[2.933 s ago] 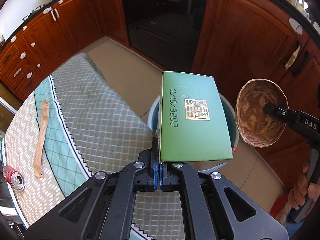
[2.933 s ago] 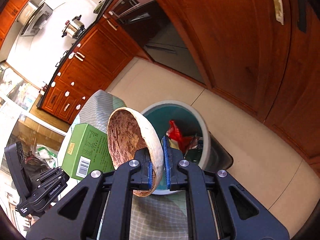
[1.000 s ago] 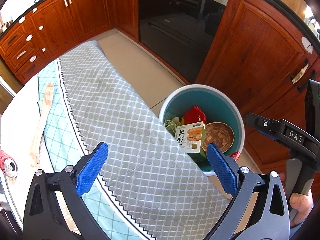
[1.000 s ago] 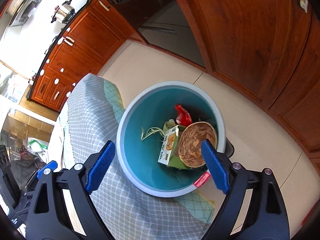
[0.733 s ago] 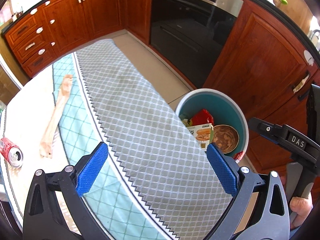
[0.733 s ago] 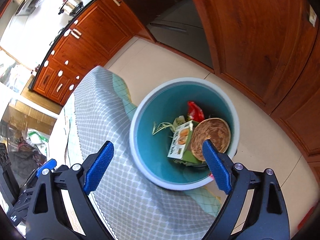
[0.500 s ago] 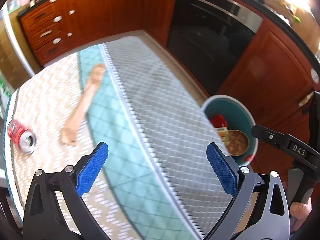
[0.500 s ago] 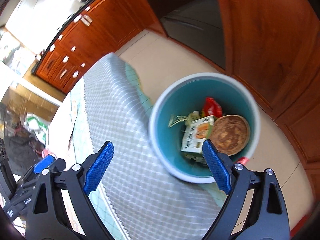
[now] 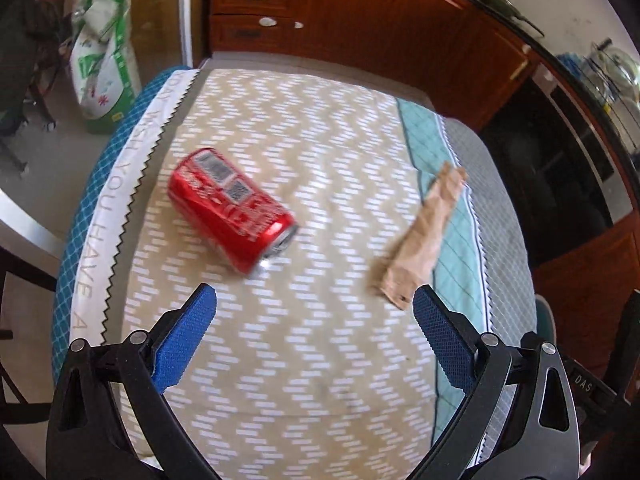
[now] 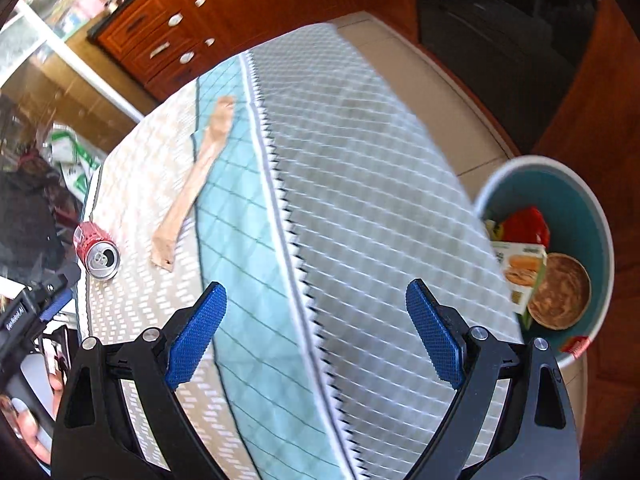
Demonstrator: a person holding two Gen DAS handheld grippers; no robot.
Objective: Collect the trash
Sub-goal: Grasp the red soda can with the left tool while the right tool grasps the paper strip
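left gripper jaws spread wide, nothing between them, over the patterned cloth on the counter. red soda can lies on its side on the beige zigzag part, ahead and a bit left of the fingers, not touching. brown paper wrapper lies to the can's right, well apart, across the beige/teal border

right gripper jaws also wide apart and empty, over the grey checked section of cloth. teal bin sits on the floor off the counter edge, to the right; inside: green box, brown bowl, red wrapper. frames blurred
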